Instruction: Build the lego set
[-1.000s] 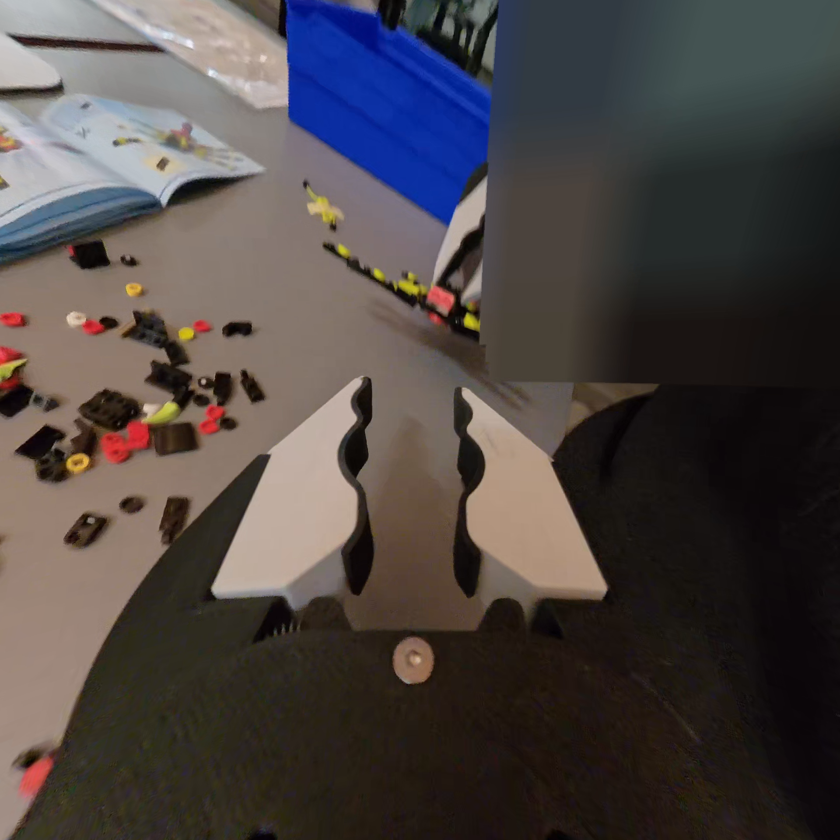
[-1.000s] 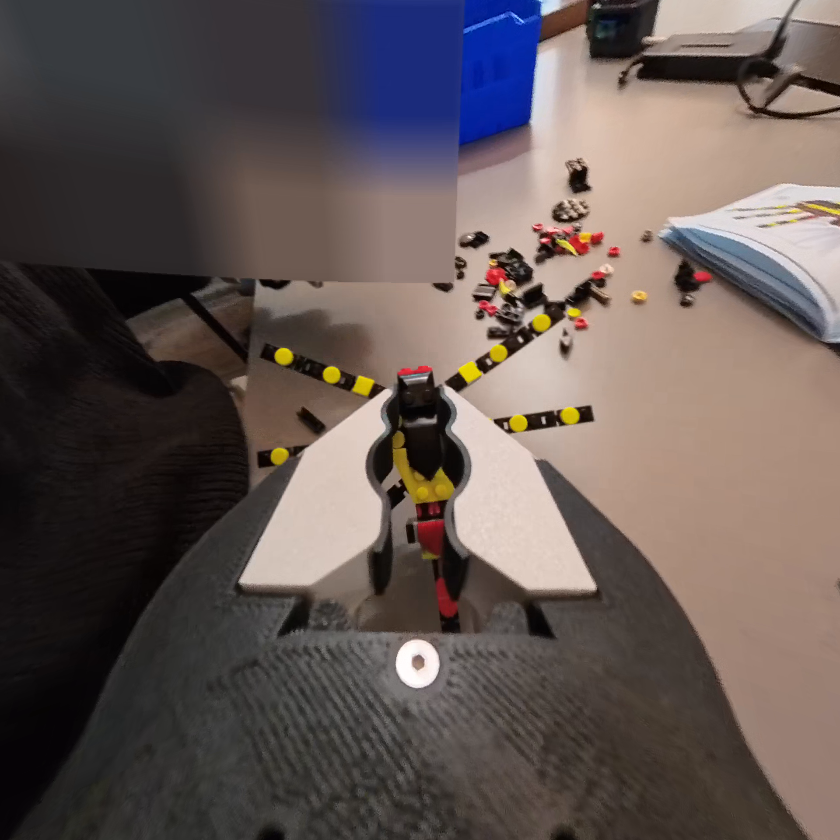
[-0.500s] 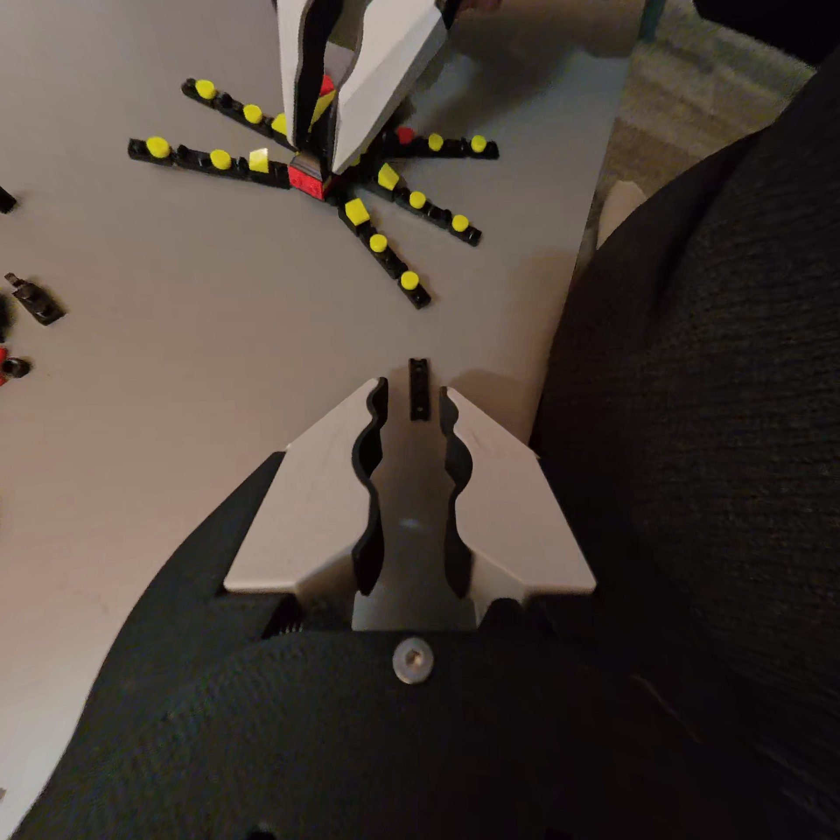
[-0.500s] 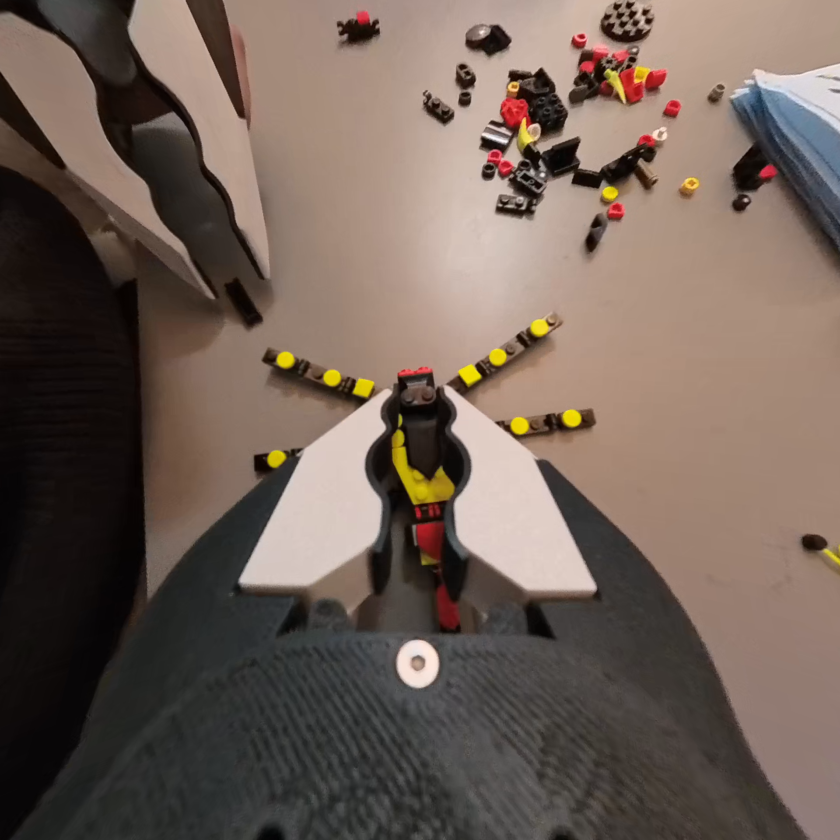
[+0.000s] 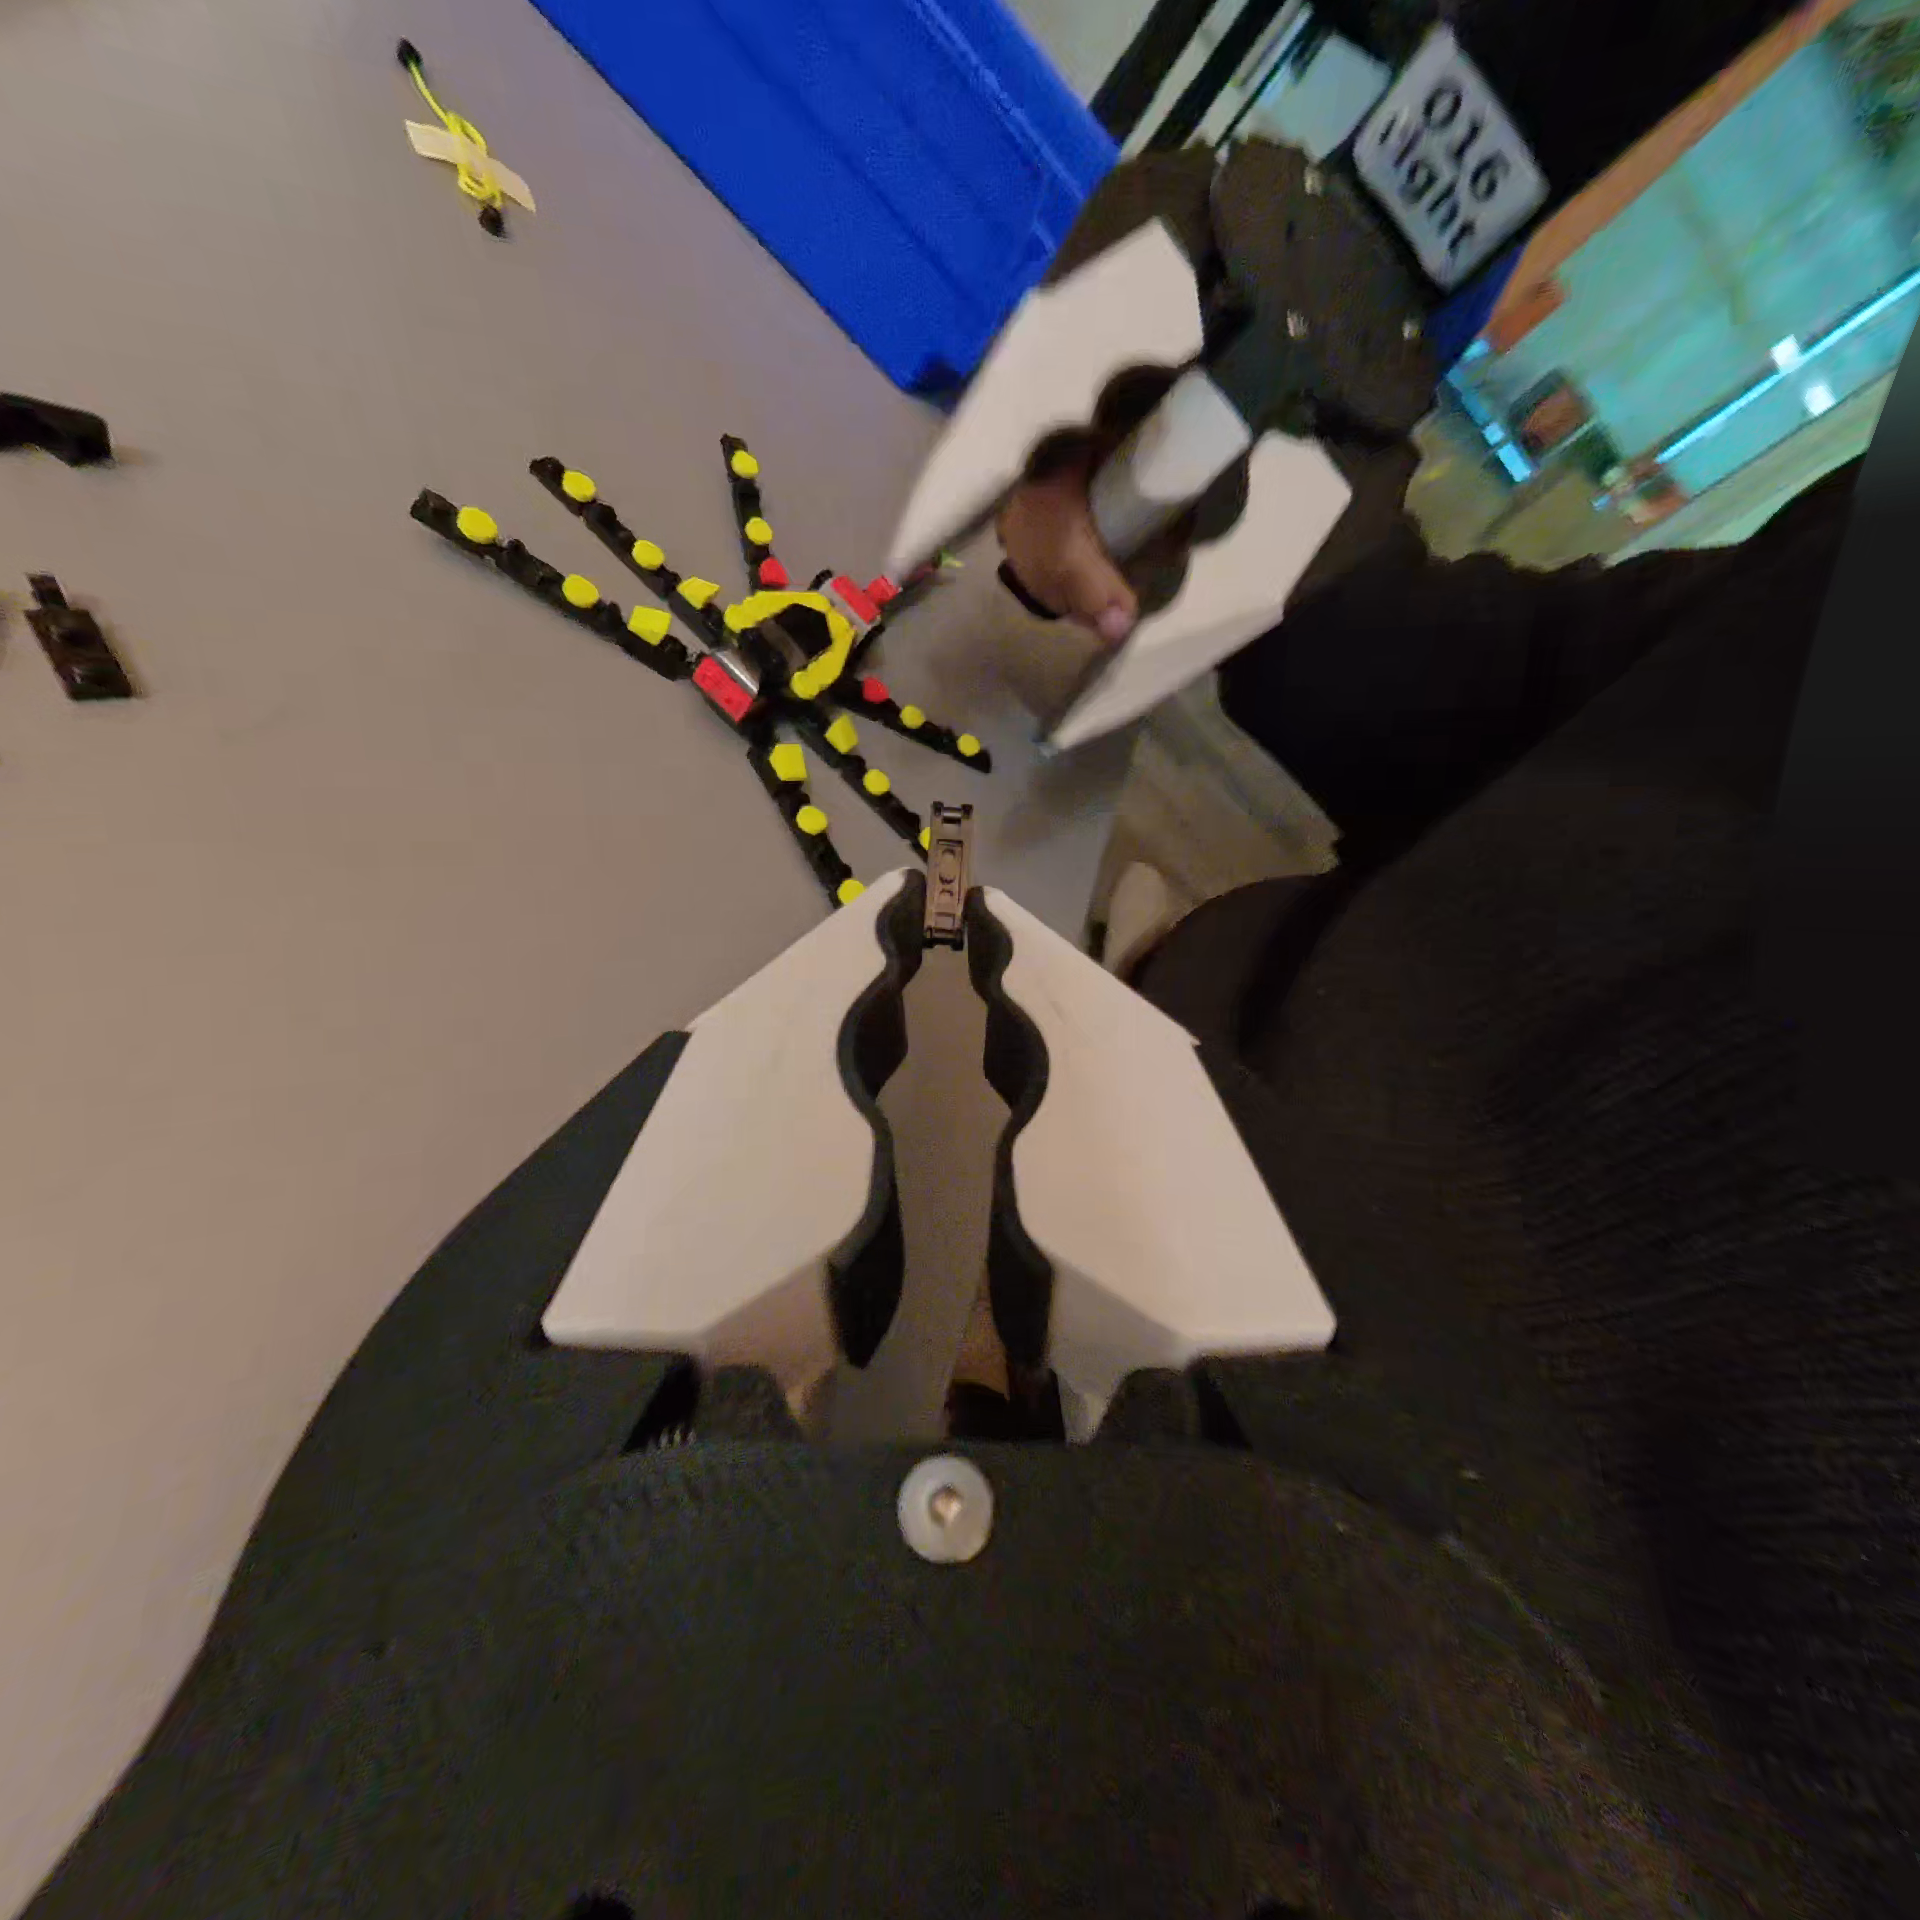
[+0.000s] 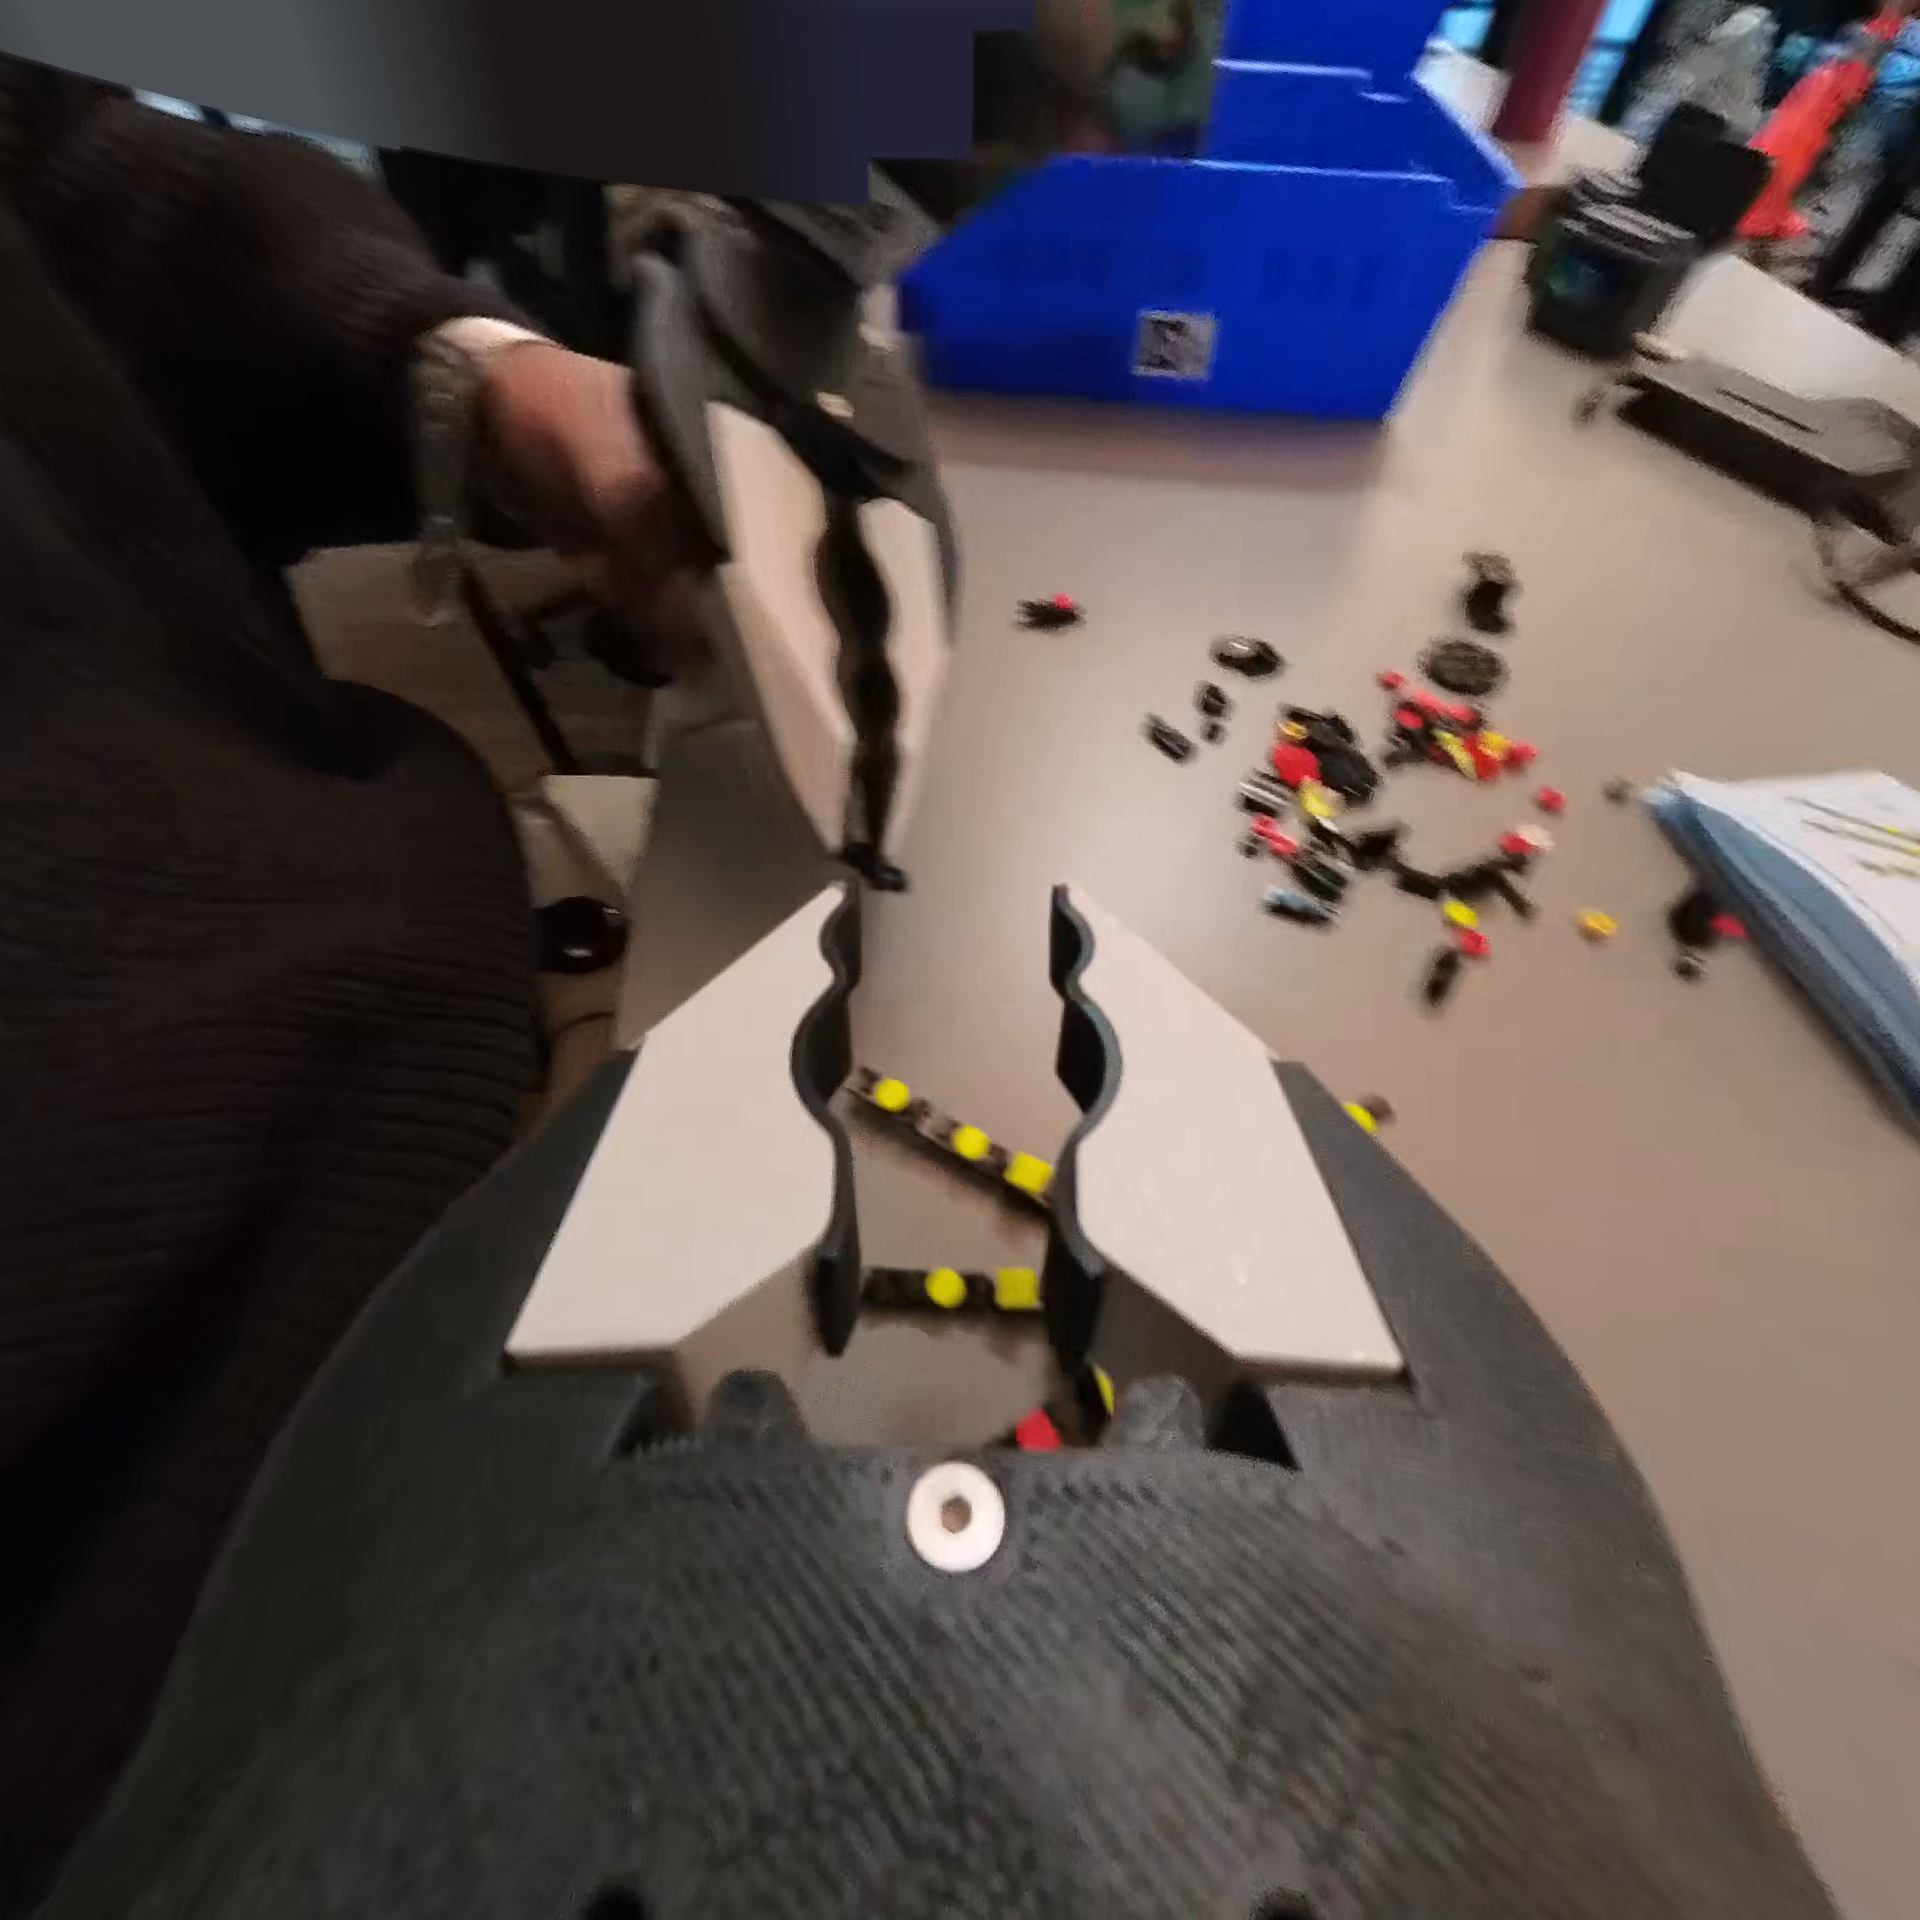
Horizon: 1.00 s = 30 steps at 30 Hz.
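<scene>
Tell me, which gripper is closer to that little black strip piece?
Left. The left gripper is shut on the black strip piece at its tips; the right gripper hangs open and empty, apart from it, beside the spider model.

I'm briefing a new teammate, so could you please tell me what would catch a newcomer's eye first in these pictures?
First, the black spider with yellow-dotted legs, flat on the grey table near its edge. Next, the left claw, shut on a thin black piece just in front of the spider, and the open right claw lifted above it. Behind lie scattered red, black and yellow pieces and a blue bin.
</scene>
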{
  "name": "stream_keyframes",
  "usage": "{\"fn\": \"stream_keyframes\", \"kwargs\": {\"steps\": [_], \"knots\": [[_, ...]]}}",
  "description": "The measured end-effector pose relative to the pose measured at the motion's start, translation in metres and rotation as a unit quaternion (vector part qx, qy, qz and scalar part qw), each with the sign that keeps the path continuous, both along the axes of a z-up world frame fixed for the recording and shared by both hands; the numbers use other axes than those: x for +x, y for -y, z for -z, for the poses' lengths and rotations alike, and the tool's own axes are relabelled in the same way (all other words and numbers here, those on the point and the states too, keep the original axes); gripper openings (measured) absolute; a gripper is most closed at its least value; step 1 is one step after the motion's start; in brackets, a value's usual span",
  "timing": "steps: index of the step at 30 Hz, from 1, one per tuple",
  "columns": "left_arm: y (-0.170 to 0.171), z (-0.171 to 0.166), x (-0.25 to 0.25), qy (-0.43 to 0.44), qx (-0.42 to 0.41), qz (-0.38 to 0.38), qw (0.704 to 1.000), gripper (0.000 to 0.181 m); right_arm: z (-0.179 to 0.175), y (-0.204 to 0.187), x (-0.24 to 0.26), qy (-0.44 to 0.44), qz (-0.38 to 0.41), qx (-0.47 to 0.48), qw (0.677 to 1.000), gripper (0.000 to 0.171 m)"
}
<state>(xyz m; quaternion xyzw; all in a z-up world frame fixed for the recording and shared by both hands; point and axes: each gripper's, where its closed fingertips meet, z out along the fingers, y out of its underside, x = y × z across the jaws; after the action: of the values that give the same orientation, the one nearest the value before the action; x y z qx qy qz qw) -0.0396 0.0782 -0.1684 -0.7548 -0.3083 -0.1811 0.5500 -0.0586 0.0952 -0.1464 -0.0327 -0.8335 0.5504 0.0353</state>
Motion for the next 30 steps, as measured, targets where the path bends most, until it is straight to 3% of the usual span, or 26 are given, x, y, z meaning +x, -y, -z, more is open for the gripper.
{"fn": "stream_keyframes", "kwargs": {"steps": [4,8,11,14,26,30], "knots": [[0.003,0.003,0.005,-0.003,-0.007,0.016,1.000,0.005,0.000,0.012,0.025,-0.008,-0.057,0.000,0.998,0.027],[-0.004,0.004,0.013,-0.013,-0.016,0.035,0.999,0.005,0.009,0.017,0.029,-0.068,-0.063,0.031,0.995,0.022],[-0.006,0.000,0.014,-0.013,-0.004,0.034,0.999,0.005,0.024,0.018,0.032,-0.051,-0.071,0.057,0.994,0.024],[-0.006,-0.003,0.015,0.002,0.009,0.037,0.999,0.004,0.024,0.016,0.027,-0.077,-0.063,0.060,0.993,0.007],[-0.006,-0.009,0.010,0.039,0.047,0.019,0.998,0.005,0.021,0.015,0.024,-0.090,-0.054,0.063,0.992,0.006],[0.000,-0.015,0.000,0.038,0.065,-0.006,0.997,0.033,0.020,0.013,0.019,-0.097,-0.043,0.062,0.992,0.006]]}}
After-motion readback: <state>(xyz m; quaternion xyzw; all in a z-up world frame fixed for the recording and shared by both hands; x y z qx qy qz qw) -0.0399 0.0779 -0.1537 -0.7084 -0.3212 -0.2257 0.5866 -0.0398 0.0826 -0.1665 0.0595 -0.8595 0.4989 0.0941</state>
